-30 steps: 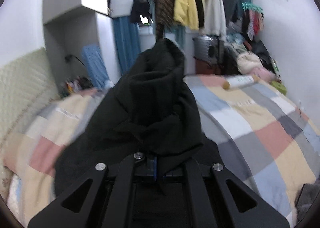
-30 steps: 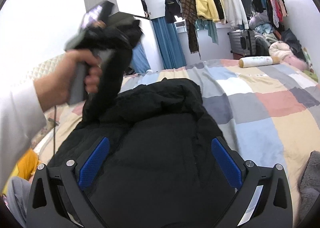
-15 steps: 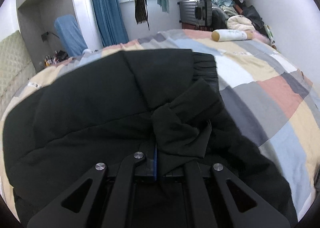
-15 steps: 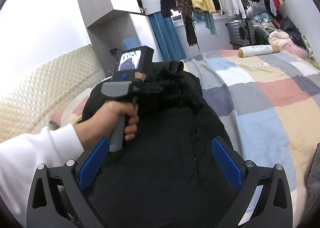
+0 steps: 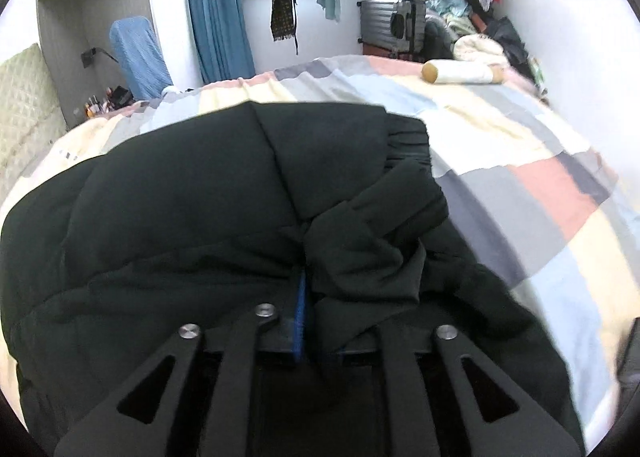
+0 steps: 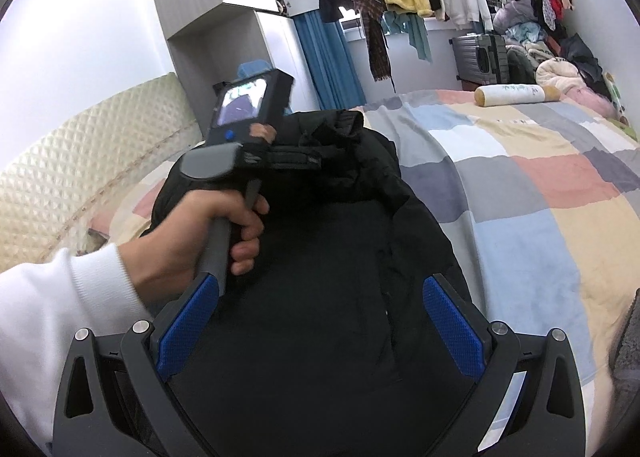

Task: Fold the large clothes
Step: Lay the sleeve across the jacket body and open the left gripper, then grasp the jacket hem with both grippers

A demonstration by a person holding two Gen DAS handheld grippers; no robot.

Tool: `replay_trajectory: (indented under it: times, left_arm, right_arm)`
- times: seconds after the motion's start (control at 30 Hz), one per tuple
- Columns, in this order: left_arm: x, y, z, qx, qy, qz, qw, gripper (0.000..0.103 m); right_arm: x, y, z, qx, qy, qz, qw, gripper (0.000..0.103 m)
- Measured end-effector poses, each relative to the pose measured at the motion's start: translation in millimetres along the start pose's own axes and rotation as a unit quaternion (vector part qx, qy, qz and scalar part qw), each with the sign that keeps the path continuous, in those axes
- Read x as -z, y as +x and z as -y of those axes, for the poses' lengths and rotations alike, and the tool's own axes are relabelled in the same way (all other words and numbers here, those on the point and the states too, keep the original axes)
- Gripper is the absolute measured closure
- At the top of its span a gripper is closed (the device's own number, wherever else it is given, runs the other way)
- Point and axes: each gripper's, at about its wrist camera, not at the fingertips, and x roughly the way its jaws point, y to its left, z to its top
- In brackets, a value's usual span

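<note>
The left claw [image 5: 306,309] was pressed together on a bunched fold of the black coat [image 5: 192,217], a sliver of blue pad showing between the dark fabric and the fingers. The right claw [image 6: 320,329] stood spread wide, its blue pads [image 6: 452,325] apart with nothing between them, hovering above the coat's lower body. The coat itself lay on the patchwork bedspread [image 6: 540,185], its padded bulk mounded toward the headboard [image 6: 80,161] side, the pinched part drawn over its middle.

The step in hand looked like laying that gathered part flat across the body. To do it well, the left claw would need to lower the fabric until it rested on the coat before letting go, so the fold would not spring back; the free right claw could then press or smooth the thick padding, which seemed likely to puff up again.

The left wrist view showed the pinch itself and the ribbed elastic edge [image 5: 404,141] beyond it, neither clear from the other side. The right wrist view alone showed the person's left hand [image 6: 208,233] on the grey handle, the white sleeve [image 6: 52,297], and how much bedspread lay to the coat's right, up to the bolster pillow [image 6: 516,93].
</note>
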Motion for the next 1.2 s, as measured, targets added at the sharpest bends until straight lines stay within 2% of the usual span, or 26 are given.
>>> replay_trajectory:
  times: [0.07,0.13,0.17,0.23,0.4,0.47,0.67,0.77,1.03,1.2]
  left_arm:
    - [0.3,-15.0,-4.6,-0.002,-0.014,0.007,0.9999,0.067]
    - [2.4,-32.3,-9.2,-0.006,-0.022,0.024,0.9995,0.021]
    - [3.6,-39.3,-10.6,-0.011,-0.019,0.035,0.9992,0.018]
    - [8.3,-59.9,-16.6,-0.014,-0.014,0.055,0.9983,0.016]
    - [19.3,-97.9,-46.2,-0.036,-0.032,0.074,0.9961,0.016]
    - [25.4,-114.7,-62.8,-0.052,-0.047,0.080,0.9943,0.016]
    - [49.3,-155.7,-109.4,-0.065,-0.103,0.095,0.9880,0.016]
    - [65.7,-169.5,-128.5,-0.080,-0.113,0.097,0.9855,0.016]
    - [107.6,-165.7,-185.6,-0.093,-0.149,0.086,0.9807,0.016]
    - [117.7,-146.8,-210.1,-0.105,-0.153,0.072,0.9801,0.016]
  right_arm:
    - [0.3,-0.7,-3.1,-0.001,-0.006,0.003,1.000,0.000]
    - [0.1,-1.2,-6.4,-0.001,-0.011,0.005,1.000,0.000]
    - [-0.1,-1.4,-7.4,0.000,-0.014,0.006,1.000,0.000]
    - [0.2,-2.9,-10.4,-0.001,-0.019,0.009,1.000,0.000]
    - [-1.2,-3.8,-16.8,-0.007,-0.034,0.020,0.999,0.000]
    - [-3.5,-3.2,-20.1,-0.012,-0.042,0.031,0.999,0.000]
    - [-15.1,4.3,-28.3,-0.018,-0.051,0.051,0.997,0.000]
    - [-19.5,9.0,-34.9,-0.017,-0.063,0.057,0.996,0.000]
    - [-30.8,31.2,-41.7,-0.025,-0.064,0.035,0.997,0.000]
    - [-44.2,56.6,-38.1,-0.034,-0.053,0.017,0.998,0.000]
